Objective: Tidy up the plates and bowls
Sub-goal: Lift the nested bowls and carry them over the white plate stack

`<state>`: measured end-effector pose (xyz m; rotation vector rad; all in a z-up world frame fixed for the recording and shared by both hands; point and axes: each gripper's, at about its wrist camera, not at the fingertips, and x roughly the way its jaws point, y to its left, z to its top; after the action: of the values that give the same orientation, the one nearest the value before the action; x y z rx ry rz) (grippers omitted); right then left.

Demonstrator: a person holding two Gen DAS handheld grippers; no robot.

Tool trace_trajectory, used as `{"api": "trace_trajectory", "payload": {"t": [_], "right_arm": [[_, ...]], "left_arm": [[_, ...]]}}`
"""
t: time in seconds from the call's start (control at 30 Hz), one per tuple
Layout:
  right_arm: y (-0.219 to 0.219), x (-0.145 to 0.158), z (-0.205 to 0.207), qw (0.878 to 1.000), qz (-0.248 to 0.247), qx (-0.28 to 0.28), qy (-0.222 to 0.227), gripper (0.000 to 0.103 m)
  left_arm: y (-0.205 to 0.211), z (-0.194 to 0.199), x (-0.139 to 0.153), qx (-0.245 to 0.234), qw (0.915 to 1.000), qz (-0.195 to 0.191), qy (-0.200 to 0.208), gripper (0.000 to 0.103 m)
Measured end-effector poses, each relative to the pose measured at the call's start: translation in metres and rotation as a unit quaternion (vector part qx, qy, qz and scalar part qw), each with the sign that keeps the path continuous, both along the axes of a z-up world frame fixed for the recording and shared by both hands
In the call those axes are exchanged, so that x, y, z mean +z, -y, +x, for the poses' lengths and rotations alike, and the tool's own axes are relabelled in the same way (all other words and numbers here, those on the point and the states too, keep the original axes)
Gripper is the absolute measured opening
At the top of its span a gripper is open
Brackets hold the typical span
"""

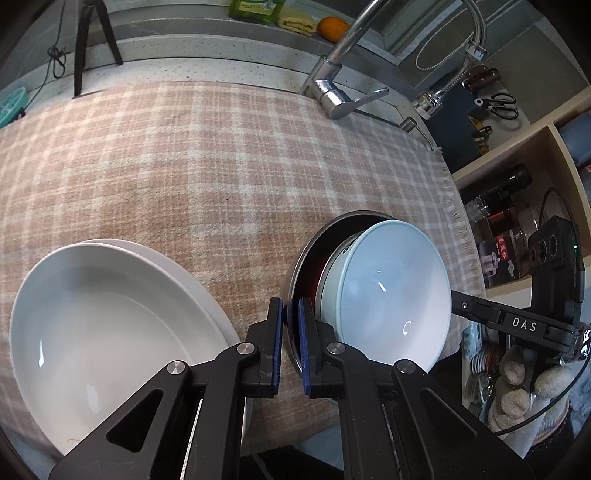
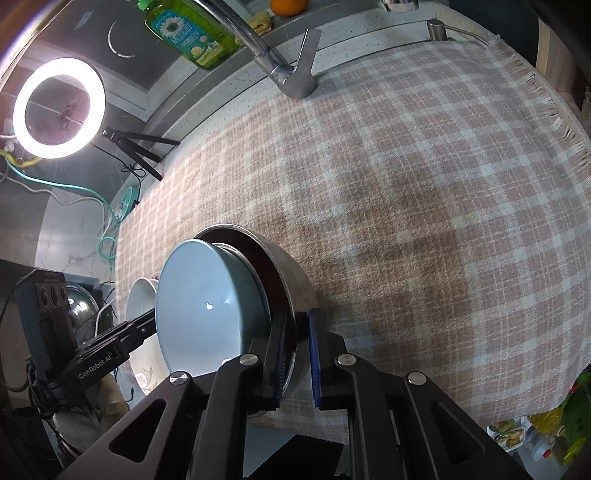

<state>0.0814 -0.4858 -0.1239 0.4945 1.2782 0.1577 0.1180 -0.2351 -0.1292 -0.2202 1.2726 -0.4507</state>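
My left tongs (image 1: 290, 341) are clamped on the near rim of a steel bowl (image 1: 295, 280); my right tongs (image 2: 298, 360) are clamped on the same bowl's rim from the opposite side. A pale blue bowl (image 1: 388, 291) sits nested inside the steel one. Both are tipped up on edge over the checked cloth (image 1: 203, 166) that covers the worktop, their mouths turned sideways, not upward; whether the steel bowl touches the cloth I cannot tell.

Left wrist view only: a stack of white plates (image 1: 110, 325) lies flat on the cloth just left of the tongs, and open shelves (image 1: 517, 206) with bottles stand to the right.

Right wrist view only: a lit ring lamp (image 2: 59, 107) on a small tripod, a green detergent bottle (image 2: 188, 33), and a white patterned dish (image 2: 142, 332) behind the blue bowl.

Both views: the tap (image 1: 336, 85) and an orange (image 1: 332, 27) at the far edge.
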Motion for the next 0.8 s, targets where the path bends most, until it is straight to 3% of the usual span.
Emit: {"api": "trace_trajectory", "payload": {"t": [0.47,0.8], "right_arm": [[-0.013,0.025,0.013,1.0,0.0,0.01,0.02,0.011],[-0.046,0.051,0.03,0.998,0.003,0.048,0.046,0.011]], "left_arm": [[-0.016,0.006,0.04,0.021,0.9987,-0.007,0.046,0.006],[-0.049,0.001,0.06,0.063,0.9958,-0.006,0.067,0.006]]}}
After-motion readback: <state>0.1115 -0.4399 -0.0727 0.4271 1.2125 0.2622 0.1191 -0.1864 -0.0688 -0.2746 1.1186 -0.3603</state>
